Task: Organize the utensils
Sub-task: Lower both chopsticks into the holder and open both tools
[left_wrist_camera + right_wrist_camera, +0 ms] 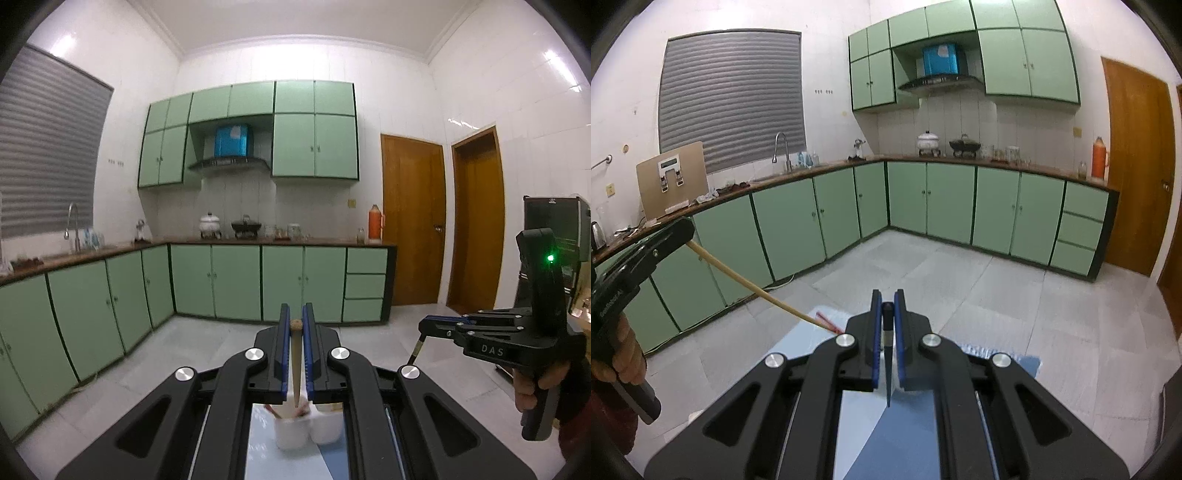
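My left gripper [296, 325] is shut on a light wooden chopstick [296, 362] whose lower end points down into a white utensil holder [308, 428] on a blue and white table. From the right wrist view the same chopstick [753, 288] slants down from the left gripper [677, 230]. My right gripper [887, 306] is shut on a dark utensil [887, 354] with a black top and a thin dark shaft hanging down. The right gripper also shows in the left wrist view [428, 326], with the dark utensil [415, 350] below it.
A blue and white table [894, 435] lies under both grippers. Green kitchen cabinets [236, 280] and a brown counter run along the far walls. Wooden doors [413, 221] stand at the right. Red-tipped sticks [827, 321] lie near the chopstick's lower end.
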Action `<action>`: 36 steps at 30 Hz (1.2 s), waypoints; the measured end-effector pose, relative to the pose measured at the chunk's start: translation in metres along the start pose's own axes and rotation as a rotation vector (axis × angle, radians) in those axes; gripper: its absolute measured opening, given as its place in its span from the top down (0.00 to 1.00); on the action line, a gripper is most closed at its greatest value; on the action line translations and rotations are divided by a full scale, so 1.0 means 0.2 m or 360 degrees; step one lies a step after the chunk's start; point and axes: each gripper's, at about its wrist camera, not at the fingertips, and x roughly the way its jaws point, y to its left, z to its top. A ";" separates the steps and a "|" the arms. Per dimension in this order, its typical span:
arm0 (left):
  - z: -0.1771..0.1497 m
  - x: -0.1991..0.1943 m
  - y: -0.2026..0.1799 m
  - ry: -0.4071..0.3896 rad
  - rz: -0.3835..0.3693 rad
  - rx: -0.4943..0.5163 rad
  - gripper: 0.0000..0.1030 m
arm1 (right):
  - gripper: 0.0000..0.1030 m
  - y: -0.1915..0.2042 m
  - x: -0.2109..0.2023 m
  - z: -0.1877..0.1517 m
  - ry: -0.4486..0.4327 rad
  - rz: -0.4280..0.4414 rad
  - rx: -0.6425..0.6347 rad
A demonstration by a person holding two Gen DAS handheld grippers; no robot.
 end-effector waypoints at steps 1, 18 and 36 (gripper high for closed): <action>0.01 0.01 0.00 -0.0006 0.0004 0.0005 0.94 | 0.95 -0.01 0.01 0.02 -0.0008 -0.0001 0.0000; -0.09 0.54 0.02 0.0199 -0.0037 -0.0002 0.94 | 0.95 -0.20 0.46 0.20 -0.0041 -0.0062 0.0065; -0.32 0.89 0.09 0.0401 -0.0039 -0.0058 0.93 | 0.90 -0.26 0.75 -0.05 0.0132 -0.0044 0.0168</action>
